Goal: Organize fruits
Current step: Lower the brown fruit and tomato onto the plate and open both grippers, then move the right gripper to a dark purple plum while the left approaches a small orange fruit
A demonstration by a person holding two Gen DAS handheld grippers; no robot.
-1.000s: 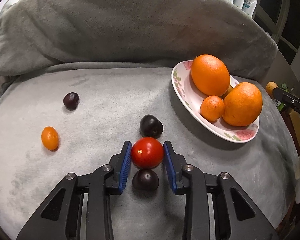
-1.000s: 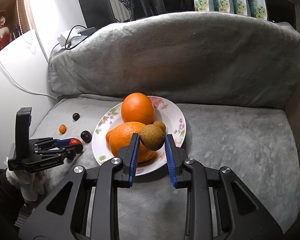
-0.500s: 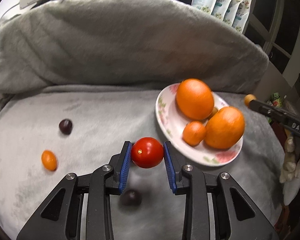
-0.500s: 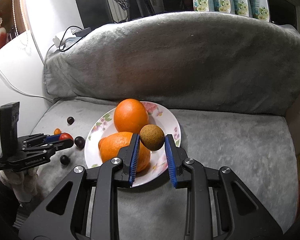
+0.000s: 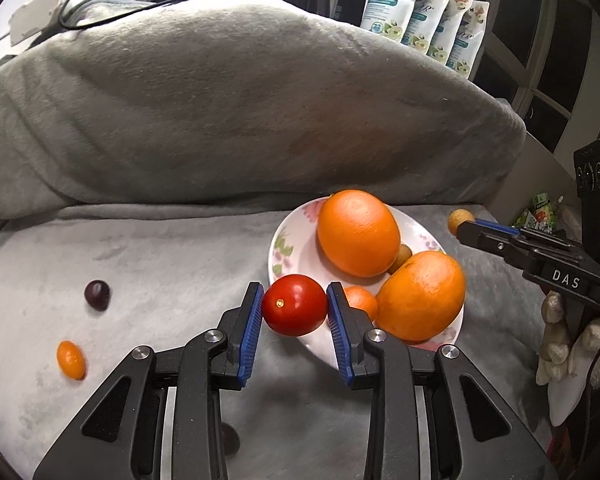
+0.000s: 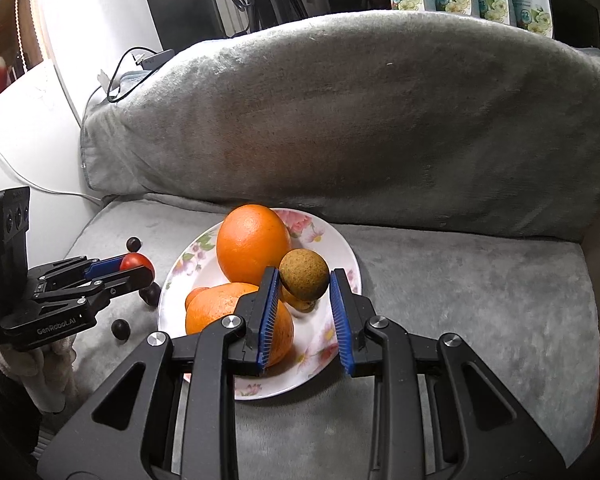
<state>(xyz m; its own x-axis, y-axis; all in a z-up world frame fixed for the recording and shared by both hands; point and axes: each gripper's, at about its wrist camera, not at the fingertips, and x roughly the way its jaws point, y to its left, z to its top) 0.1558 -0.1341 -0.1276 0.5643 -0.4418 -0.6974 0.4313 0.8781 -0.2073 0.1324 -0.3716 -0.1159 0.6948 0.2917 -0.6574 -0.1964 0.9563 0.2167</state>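
Note:
My left gripper [image 5: 294, 294] is shut on a red tomato [image 5: 295, 310], held in the air at the near-left rim of the flowered plate [image 5: 281, 242]. The plate holds two large oranges [image 5: 358, 232] [image 5: 420, 296], a small orange [image 5: 362, 302] and a brown fruit [image 5: 401, 255]. My right gripper [image 6: 305, 276] is shut on a round brown fruit [image 6: 304, 276] above the plate [image 6: 342, 250]. From the right wrist view the left gripper [image 6: 140, 270] shows at the left with the tomato [image 6: 134, 261]. The right gripper [image 5: 462, 229] enters the left wrist view from the right.
A dark plum [image 5: 97, 294] and a small orange kumquat [image 5: 71, 359] lie on the grey cushion [image 5: 160, 256] at the left. Two more dark fruits [image 6: 152, 294] [image 6: 121, 328] lie beside the plate's left rim. A grey backrest [image 6: 340, 120] rises behind; gloved hands hold both grippers.
My left gripper has lifted the tomato off the cushion and carried it toward the plate, leaving the dark fruits below. The right gripper has drifted slightly, the brown fruit still in it.

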